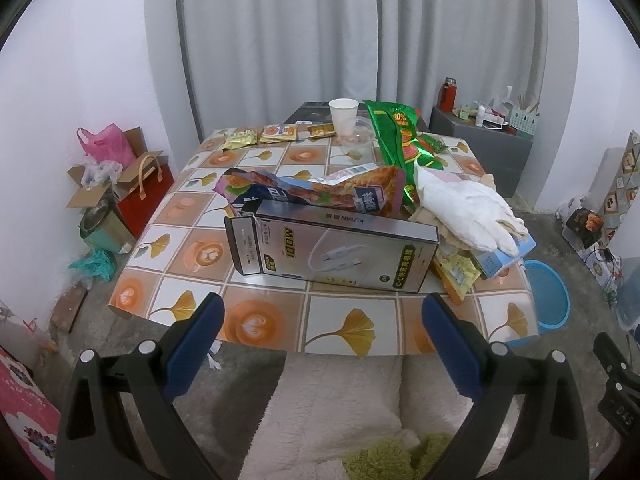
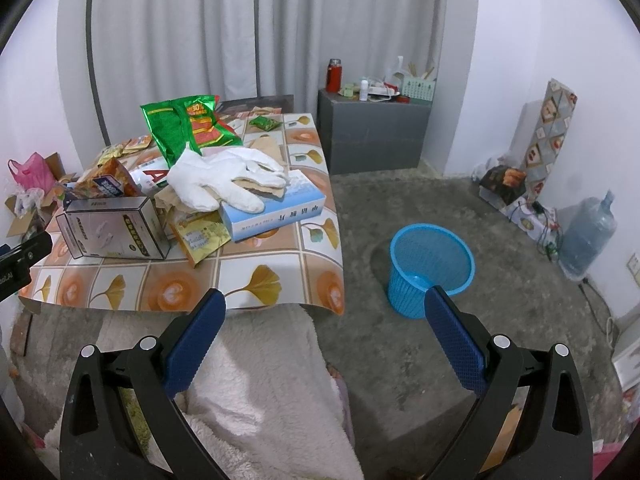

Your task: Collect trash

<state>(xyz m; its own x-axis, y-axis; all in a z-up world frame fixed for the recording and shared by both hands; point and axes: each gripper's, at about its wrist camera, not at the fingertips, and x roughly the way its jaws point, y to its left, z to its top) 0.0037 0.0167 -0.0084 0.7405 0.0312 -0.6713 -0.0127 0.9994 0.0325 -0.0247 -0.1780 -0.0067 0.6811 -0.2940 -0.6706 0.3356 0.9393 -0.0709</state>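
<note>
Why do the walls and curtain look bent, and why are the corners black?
Left wrist view: a fisheye lens bows the curtain and walls; black corners are the lens rim; glare whitens the silver box. Right wrist view: same bending, table edge curved, basket sharp, light soft and even with faint shadows. Both grippers loom large because they sit closest.

A lived-in room of a home, rough concrete floor (image 2: 400, 360) underfoot. Grey curtains (image 1: 320, 32) along the back wall, a low table (image 1: 340, 336) under a ginkgo-print cloth. A water jug (image 2: 588, 232), a red thermos (image 2: 334, 75) on a grey cabinet (image 2: 372, 136).
</note>
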